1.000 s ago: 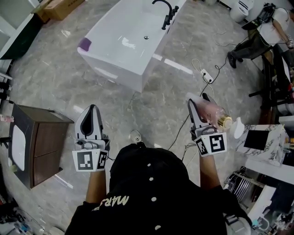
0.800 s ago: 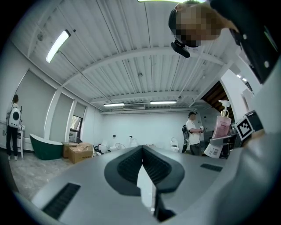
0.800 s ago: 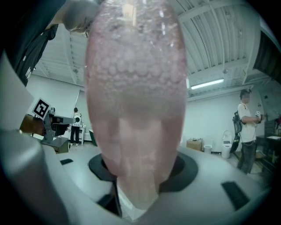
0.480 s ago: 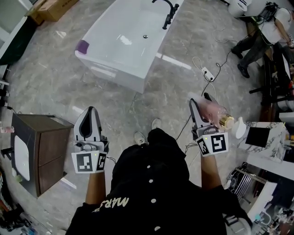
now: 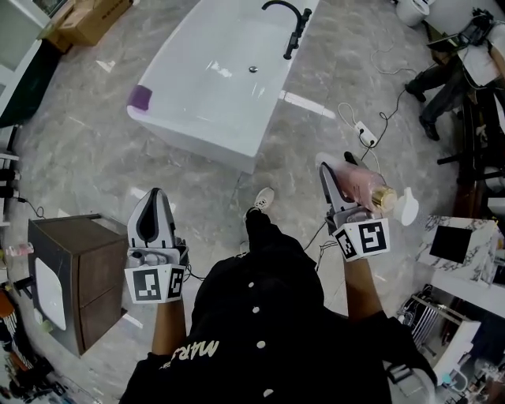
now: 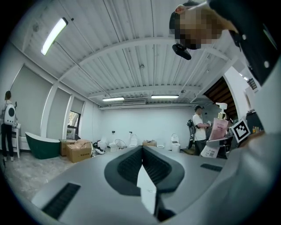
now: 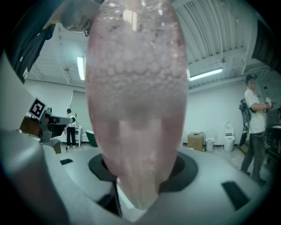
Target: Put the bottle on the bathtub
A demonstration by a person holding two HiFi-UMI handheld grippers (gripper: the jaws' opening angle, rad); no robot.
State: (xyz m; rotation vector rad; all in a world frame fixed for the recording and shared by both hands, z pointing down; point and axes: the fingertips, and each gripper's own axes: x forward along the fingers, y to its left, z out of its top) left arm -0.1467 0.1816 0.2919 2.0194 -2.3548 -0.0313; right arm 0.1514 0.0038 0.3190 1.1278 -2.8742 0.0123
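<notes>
The white bathtub [image 5: 197, 102] stands on the floor ahead, up and left of centre in the head view, with a black tap [image 5: 288, 20] at its far rim and a purple item [image 5: 140, 97] on its near left corner. My right gripper [image 5: 338, 175] is shut on the pink pump bottle [image 5: 364, 185], which lies sideways with its gold collar and white pump to the right. That bottle [image 7: 137, 101] fills the right gripper view. My left gripper [image 5: 155, 207] is shut and holds nothing, its jaws [image 6: 142, 165] pressed together.
A dark wooden cabinet [image 5: 75, 276] stands at the lower left. A power strip with cables [image 5: 364, 132] lies on the floor right of the tub. Another person [image 5: 458, 71] stands at the upper right. A marble-topped counter [image 5: 465, 248] is at the right. Cardboard boxes [image 5: 83, 20] sit far left.
I have walked toward the bathtub; the cabinet slid down and back in the head view. Both grippers keep their pose, the right still holding the bottle.
</notes>
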